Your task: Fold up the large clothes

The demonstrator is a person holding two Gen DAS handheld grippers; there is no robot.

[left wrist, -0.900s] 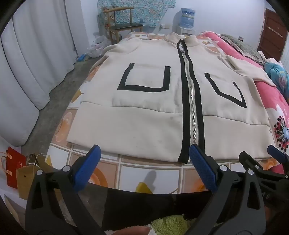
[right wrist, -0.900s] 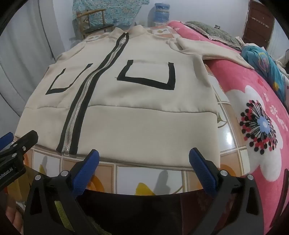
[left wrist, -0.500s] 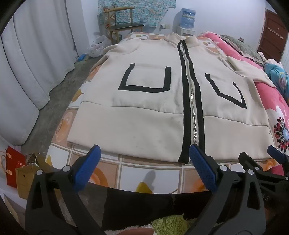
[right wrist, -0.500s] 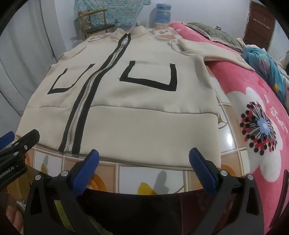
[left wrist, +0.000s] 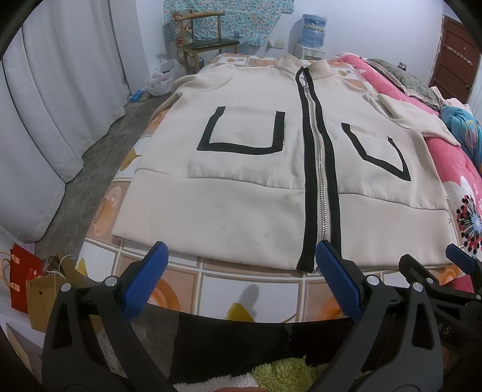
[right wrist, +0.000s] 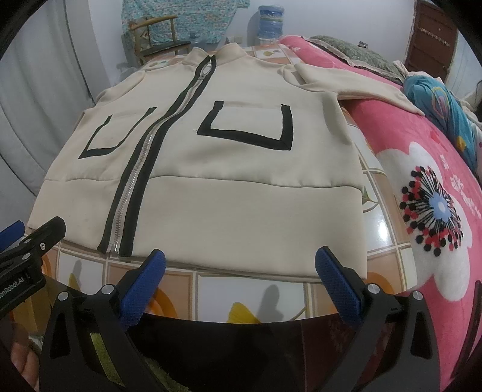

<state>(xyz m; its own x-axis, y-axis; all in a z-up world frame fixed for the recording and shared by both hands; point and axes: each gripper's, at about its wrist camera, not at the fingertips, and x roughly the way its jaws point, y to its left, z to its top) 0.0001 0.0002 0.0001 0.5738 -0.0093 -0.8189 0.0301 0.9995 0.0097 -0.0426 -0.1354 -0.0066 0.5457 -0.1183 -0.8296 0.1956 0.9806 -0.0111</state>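
A cream zip-up jacket (left wrist: 250, 187) (right wrist: 229, 184) with black-edged pockets and a black-trimmed zipper lies flat, front up, on a bed, collar at the far end. Its right sleeve (right wrist: 355, 81) stretches onto a pink blanket. My left gripper (left wrist: 241, 271) hovers wide open just short of the hem, left of the zipper's bottom end, nothing between its blue pads. My right gripper (right wrist: 241, 271) is open too, in front of the hem's right half, and holds nothing. Each gripper's tip shows at the edge of the other's view.
The bed has a tile-patterned sheet (left wrist: 265, 286); a pink flowered blanket (right wrist: 436, 196) covers its right side. White curtains (left wrist: 45, 105) and bare floor lie to the left, paper bags (left wrist: 27, 280) at lower left. A wooden chair (left wrist: 208, 39) and water bottle (left wrist: 313, 25) stand beyond.
Both grippers have crept slightly forward toward the jacket's hem; the jacket sits a little nearer in both views. Both stay open.
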